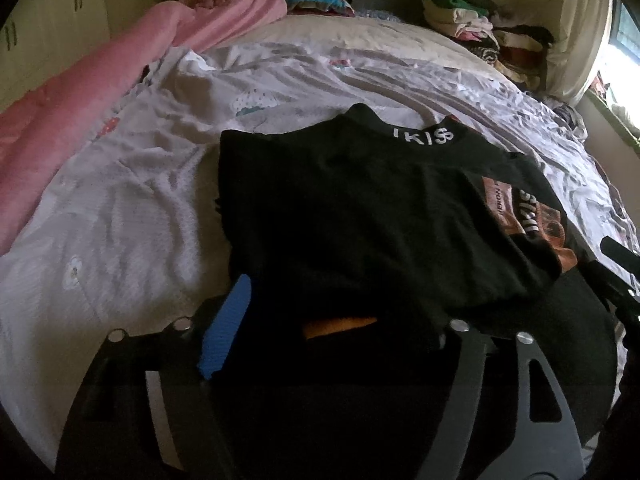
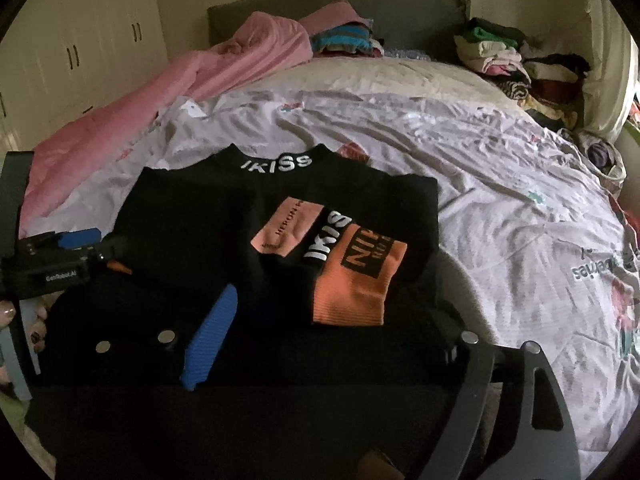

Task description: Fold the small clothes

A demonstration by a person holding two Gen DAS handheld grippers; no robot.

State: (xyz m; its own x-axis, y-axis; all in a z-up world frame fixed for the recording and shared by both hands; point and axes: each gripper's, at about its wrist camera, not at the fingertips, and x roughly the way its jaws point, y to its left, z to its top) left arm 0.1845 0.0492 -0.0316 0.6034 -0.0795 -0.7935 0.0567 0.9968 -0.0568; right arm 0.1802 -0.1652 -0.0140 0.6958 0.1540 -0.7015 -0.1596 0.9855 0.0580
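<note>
While both tools hang over the near edge of the bed, each one stands wide apart with nothing pinched between its pads. The left gripper point(image 1: 320, 344) shows one blue pad point(image 1: 226, 326) at the left side of its view; the opposite finger is dark and mostly lost against the cloth, though an orange strip shows low between them, and black fabric lies loosely across the gap without being clamped. The right gripper point(image 2: 320, 344) likewise shows a single blue pad point(image 2: 210, 342), with the grey finger frame far off to the right, so its jaws are spread wide; the garment lies under and between them, and whether a pad brushes it cannot be told. In the right wrist view the left gripper also appears at the left edge, held by a hand point(image 2: 24, 320) with painted nails. One black top point(image 2: 256, 240) lies on the pale printed bedsheet point(image 2: 500, 200), its collar lettered in white toward the headboard, partly folded, with one pink patch, one orange patch and one black lettered band on its front. Along the left side of the bed runs one pink blanket point(image 1: 72, 128). Two heaps of clothes sit at the head of the bed: one striped pile point(image 2: 344, 40) near the middle and one mixed pile point(image 2: 516, 64) toward the right corner.
</note>
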